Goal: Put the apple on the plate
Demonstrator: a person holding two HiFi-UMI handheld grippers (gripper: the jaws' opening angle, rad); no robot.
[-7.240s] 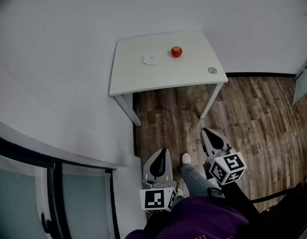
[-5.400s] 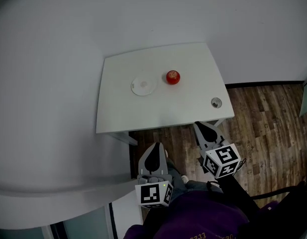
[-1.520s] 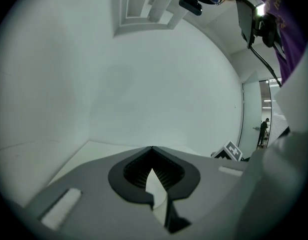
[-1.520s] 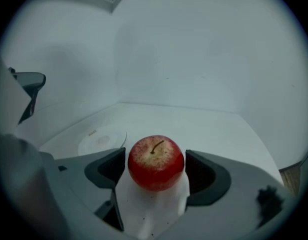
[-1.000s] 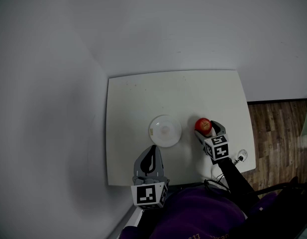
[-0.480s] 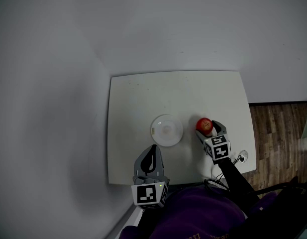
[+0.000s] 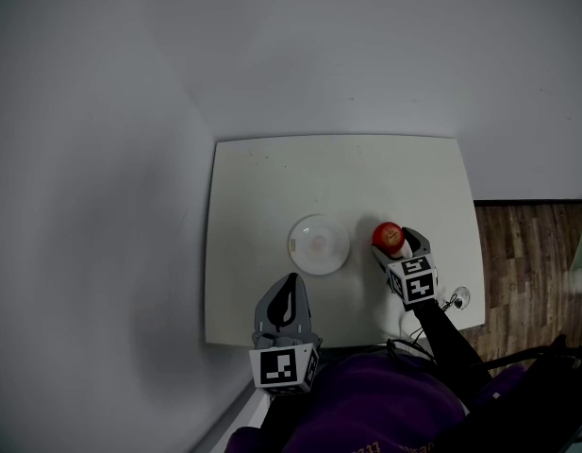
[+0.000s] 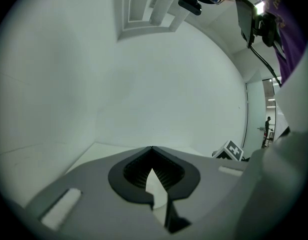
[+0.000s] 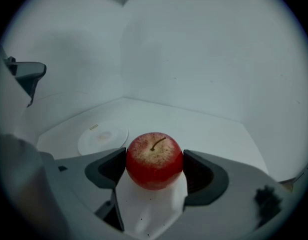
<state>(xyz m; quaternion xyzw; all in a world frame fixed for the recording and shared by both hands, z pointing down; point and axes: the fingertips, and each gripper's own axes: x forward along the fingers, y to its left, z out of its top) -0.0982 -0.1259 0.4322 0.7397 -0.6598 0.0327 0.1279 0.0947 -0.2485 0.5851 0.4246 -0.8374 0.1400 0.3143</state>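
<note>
While the right hand-held gripper (image 7: 394,250) is closed on the apple (image 9: 154,160), its two dark ribbed pads press the fruit's opposite sides. The apple is round, glossy red with pale speckling near the top, and its thin stem points upward. It is positioned over the worktop (image 7: 272,187), to the right of the plate (image 7: 319,244) and clear of the rim; contact with the surface cannot be confirmed. The plate is a shallow white disc with a smooth finish and nothing on it. The worktop is a flat, matte white rectangle with rounded corners. The left hand-held gripper (image 7: 291,283) is held at the near edge, with its grey, pointed jaws closed tip to tip on nothing. Wood-plank floor (image 7: 526,253) shows at the right.
</note>
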